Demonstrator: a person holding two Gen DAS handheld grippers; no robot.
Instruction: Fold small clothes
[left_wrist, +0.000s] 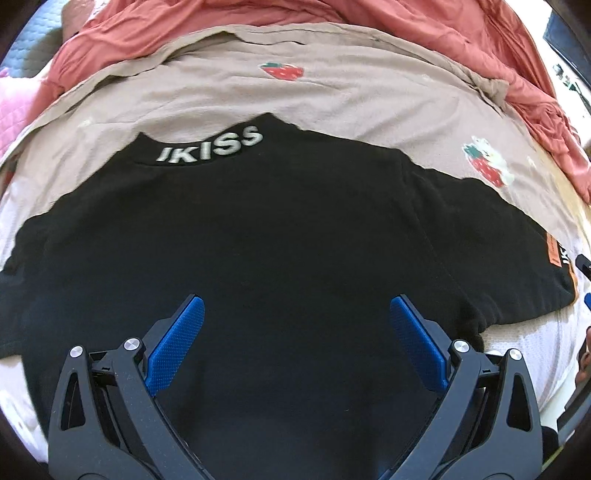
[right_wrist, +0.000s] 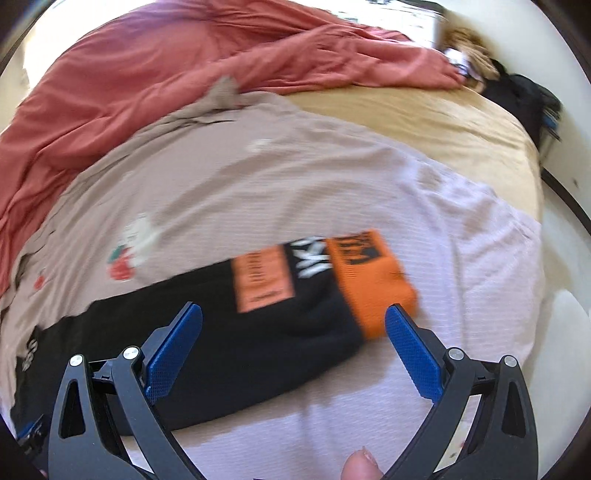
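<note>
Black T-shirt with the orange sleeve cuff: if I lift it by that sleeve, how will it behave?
The black T-shirt with the orange cuff lies flat and thin, so it will probably drape limply. Likely light. It may drag on the beige strawberry-print cloth beneath it.

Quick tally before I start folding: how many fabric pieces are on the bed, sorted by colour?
Black: 1, the black T-shirt with white lettering
Beige: 1, the beige strawberry-print cloth
Red: 1, the crumpled red blanket
Pale pink: 1, the pale pink textured sheet
Mustard: 1, the mustard bedcover
Total: 5
</note>
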